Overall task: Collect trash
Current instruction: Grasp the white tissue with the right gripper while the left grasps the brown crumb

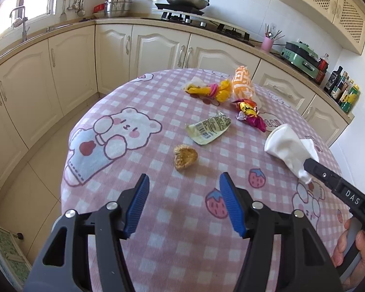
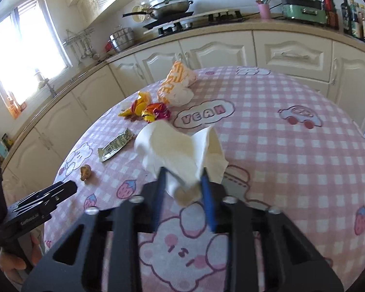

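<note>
The crumpled white tissue [image 2: 175, 150] sits pinched in my right gripper [image 2: 183, 182], lifted just above the pink checked tablecloth [image 2: 279, 146]. My left gripper [image 1: 183, 189] hangs open and empty near the brown crumb [image 1: 185, 157]. Beyond lie the barcode wrapper [image 1: 208, 129] and 2 bright candy wrappers [image 1: 249, 114].

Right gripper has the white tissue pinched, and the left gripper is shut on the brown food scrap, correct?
Not quite. The right gripper does pinch the white tissue, but the left gripper is open and empty; the brown food scrap lies on the tablecloth beyond its fingertips, as the left wrist view shows.
</note>
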A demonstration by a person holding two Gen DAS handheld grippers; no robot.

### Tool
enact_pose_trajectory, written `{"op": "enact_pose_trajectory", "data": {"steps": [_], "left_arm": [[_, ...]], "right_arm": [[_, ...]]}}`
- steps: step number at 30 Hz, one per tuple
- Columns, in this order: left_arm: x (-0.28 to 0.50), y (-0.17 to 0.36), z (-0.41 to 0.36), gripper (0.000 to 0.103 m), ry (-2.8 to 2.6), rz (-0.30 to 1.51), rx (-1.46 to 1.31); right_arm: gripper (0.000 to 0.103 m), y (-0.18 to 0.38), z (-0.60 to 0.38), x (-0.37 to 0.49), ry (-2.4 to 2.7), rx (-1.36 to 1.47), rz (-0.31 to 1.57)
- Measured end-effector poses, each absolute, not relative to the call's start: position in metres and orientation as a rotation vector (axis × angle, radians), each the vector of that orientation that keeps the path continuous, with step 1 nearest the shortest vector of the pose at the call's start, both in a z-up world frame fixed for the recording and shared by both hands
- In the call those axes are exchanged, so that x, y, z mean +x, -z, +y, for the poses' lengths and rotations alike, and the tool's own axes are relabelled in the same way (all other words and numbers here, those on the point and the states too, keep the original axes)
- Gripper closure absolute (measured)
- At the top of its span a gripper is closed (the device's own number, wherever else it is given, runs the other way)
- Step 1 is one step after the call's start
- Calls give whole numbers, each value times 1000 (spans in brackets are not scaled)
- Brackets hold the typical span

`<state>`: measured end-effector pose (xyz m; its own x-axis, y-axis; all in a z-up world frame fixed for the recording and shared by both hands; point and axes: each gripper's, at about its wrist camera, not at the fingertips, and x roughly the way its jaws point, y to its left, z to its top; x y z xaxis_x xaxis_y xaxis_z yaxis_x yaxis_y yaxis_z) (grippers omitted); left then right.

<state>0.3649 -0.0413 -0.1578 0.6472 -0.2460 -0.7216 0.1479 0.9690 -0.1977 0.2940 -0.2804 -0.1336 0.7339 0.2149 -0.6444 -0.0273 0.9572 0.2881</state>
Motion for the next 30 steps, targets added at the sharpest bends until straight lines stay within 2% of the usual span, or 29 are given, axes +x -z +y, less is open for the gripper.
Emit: {"op": "enact_pose_trajectory", "data": {"steps": [1, 2, 9, 14, 17, 30], "left_arm": [[368, 159, -43, 44, 224, 840, -120], [372, 160, -45, 44, 218, 841, -115], [397, 165, -54, 44, 230, 874, -127], [404, 167, -53, 60, 197, 883, -122], [404, 168, -52, 80, 194, 887, -119], [349, 127, -24, 81, 238, 741, -159]], "right_arm": [[86, 134, -278, 295, -153, 263, 740], [93, 133, -275, 296, -164, 255, 737], [95, 127, -260, 293, -177, 199, 710], [95, 126, -258, 291, -174, 190, 699], [95, 124, -255, 289, -162, 178, 690], [95, 95, -226, 258, -190, 119, 626]]}}
